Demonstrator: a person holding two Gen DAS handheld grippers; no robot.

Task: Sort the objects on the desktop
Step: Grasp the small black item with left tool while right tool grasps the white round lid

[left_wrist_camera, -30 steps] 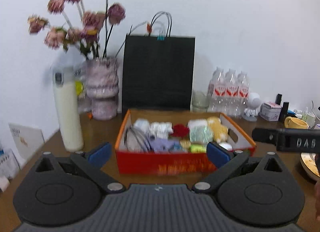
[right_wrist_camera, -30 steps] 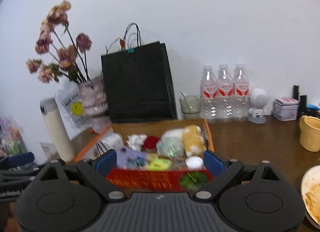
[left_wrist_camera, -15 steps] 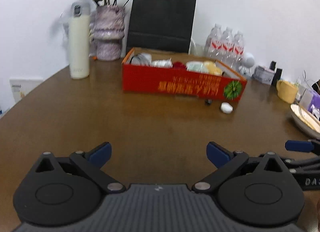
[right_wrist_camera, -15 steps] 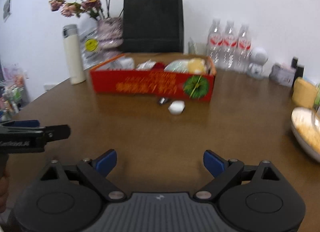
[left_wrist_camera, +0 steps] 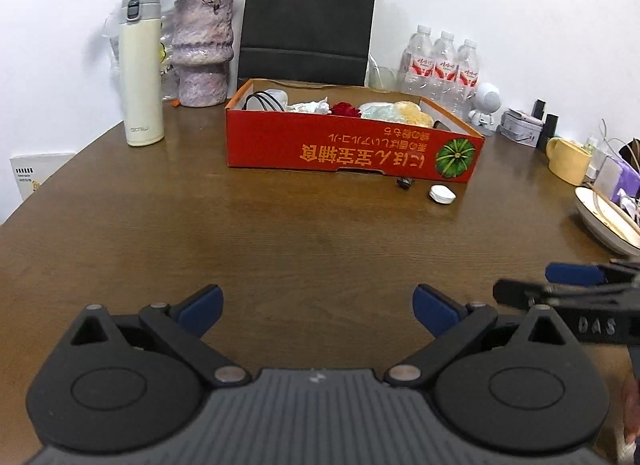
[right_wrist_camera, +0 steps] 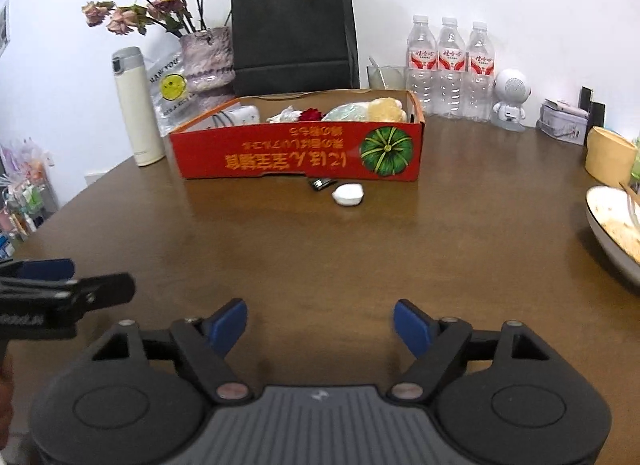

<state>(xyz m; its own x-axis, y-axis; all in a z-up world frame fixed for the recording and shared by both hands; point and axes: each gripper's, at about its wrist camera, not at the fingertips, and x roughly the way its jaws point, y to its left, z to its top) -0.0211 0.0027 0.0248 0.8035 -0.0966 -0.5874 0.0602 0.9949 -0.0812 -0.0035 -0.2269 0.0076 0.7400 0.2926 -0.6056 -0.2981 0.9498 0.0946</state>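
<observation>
A red cardboard box [left_wrist_camera: 348, 153] [right_wrist_camera: 296, 159] stands at the back of the brown table and holds several small items. In front of it lie a small white case [left_wrist_camera: 442, 194] [right_wrist_camera: 348, 194] and a small dark object [left_wrist_camera: 403, 183] [right_wrist_camera: 321, 183]. My left gripper [left_wrist_camera: 316, 307] is open and empty, low over the near table. My right gripper [right_wrist_camera: 320, 323] is open and empty, beside it on the right. Each shows at the other view's edge.
A white flask [left_wrist_camera: 142, 73], a vase of dried flowers [left_wrist_camera: 202, 53], a black paper bag [left_wrist_camera: 306, 21], three water bottles [left_wrist_camera: 440, 65], a small white robot figure [left_wrist_camera: 486, 107], a yellow mug [left_wrist_camera: 568, 161] and a plate [left_wrist_camera: 604, 221] line the back and right.
Both grippers have pulled back from over the red box to the near side of the table and dropped lower. Both stay open and empty.
</observation>
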